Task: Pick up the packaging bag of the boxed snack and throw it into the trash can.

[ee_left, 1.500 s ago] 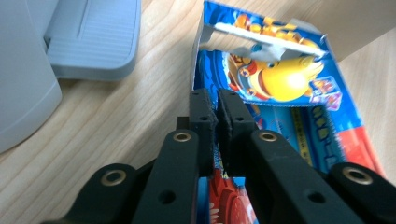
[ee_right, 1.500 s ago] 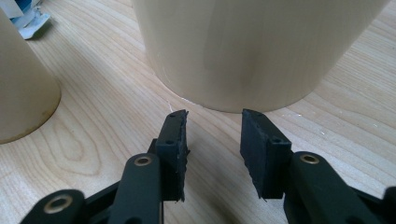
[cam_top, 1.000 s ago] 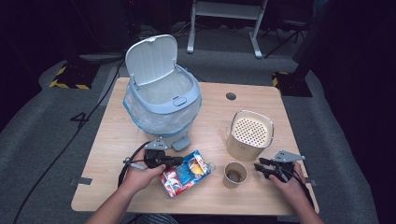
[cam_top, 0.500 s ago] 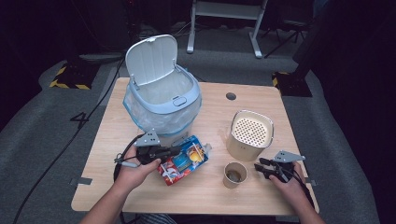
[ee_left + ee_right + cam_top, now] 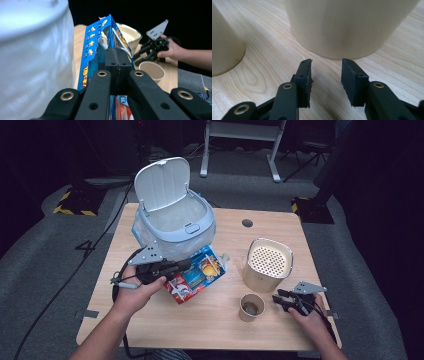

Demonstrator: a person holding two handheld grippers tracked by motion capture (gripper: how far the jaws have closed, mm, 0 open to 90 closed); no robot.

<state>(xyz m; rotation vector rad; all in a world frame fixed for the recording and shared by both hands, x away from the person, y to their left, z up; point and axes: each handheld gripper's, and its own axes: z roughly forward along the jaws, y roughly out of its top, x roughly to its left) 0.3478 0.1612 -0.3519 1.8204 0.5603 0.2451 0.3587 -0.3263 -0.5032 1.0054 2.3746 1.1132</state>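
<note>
Here, snack box (image 5: 197,275) clamped in left tongs (image 5: 186,265)

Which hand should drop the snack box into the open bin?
Left. The left gripper is already shut on the snack box, right beside the open bin. The right gripper rests open and holds nothing, by the paper cup.

Blue-and-red snack box (image 5: 197,274), star-patterned side

Left gripper (image 5: 176,266): black, two flat jaws with brass-ringed rivets, grey three-cornered plate on top, black cable trailing behind. Right gripper (image 5: 278,299): same black build, ribbed pads (image 5: 305,80), grey plate. Forearms bare, no sleeves.
</note>
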